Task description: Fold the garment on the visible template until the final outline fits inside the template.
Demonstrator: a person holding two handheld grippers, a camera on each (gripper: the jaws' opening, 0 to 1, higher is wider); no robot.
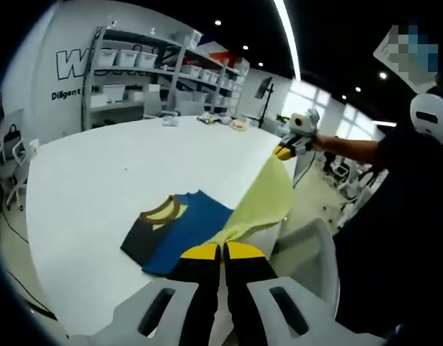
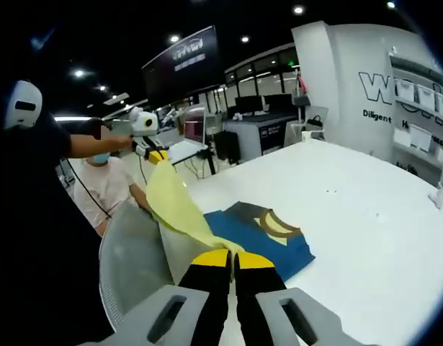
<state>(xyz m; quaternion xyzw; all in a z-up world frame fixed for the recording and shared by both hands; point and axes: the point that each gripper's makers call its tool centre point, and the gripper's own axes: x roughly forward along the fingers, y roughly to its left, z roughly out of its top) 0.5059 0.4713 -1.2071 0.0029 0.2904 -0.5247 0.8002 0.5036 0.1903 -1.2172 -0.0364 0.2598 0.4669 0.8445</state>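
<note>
garment (image 1: 207, 216) | both grippers (image 1: 221, 251) (image 2: 233, 258) pinch yellow hem, lifted off table (image 1: 91, 187)

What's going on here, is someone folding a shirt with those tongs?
Yes. A person holds a gripper in each hand, and both are shut on the yellow-green hem part of a T-shirt. The left gripper and the right gripper have that edge lifted off the white table, stretched between them. The blue and dark part with the collar lies flat on the table. The fold is not finished.
</note>
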